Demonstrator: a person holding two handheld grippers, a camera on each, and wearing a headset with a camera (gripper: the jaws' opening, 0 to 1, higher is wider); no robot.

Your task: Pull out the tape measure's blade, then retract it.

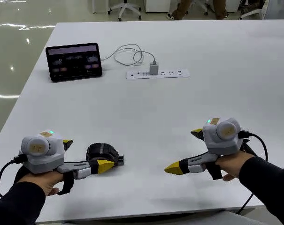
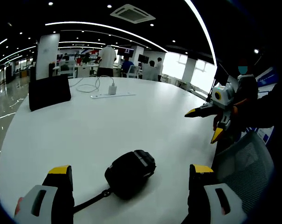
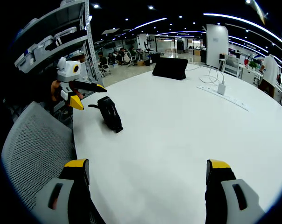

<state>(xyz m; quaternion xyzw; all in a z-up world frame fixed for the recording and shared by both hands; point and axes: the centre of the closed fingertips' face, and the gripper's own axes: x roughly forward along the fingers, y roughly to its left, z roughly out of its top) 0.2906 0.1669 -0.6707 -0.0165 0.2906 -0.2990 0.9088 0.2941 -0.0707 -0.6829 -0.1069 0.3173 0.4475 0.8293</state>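
While 2 grippers [image 1: 85, 153] [image 1: 184, 151] gape, 1 tape measure [image 1: 103, 153] lies loose.

The tape measure [image 1: 103, 153] is laid on the table [image 1: 179, 108] at its near left, just before the gap between the jaws of the left gripper [image 1: 85, 153]. The right gripper [image 1: 185, 150] is held well apart to its right. At the far left a tablet [image 1: 74, 61] is propped. To its right a power strip [image 1: 157, 73] is laid, with a cable [image 1: 125, 54] coiled behind it.
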